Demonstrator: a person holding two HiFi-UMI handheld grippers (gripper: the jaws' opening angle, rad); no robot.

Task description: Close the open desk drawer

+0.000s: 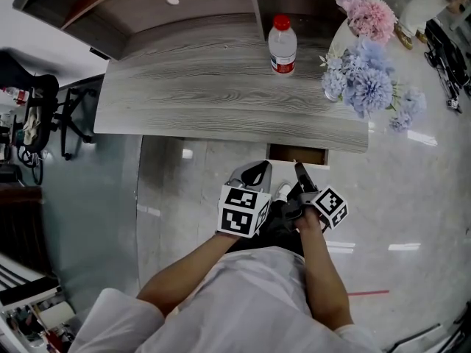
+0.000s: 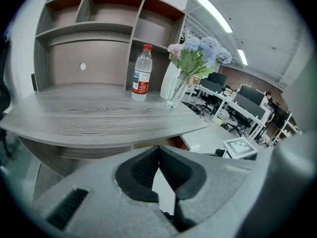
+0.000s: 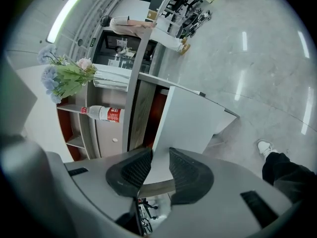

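Drawer (image 1: 298,154): open under desk (image 1: 221,87) edge, centre frame.
Right gripper (image 3: 159,153): jaws closing, half-narrowed, drawer front between them.
Left gripper (image 2: 158,148): tips together, empty.
Risk: pushing before the pads seat may slip them off the panel, leaving the drawer ajar.

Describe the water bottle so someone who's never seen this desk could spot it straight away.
Find the grey wood-grain desk with the shelf unit rising behind it. Toward the desk's back edge, just left of the bunch of pink and blue flowers, the bottle stands upright. It is clear plastic, and it is the only thing there with a red cap and a red label.
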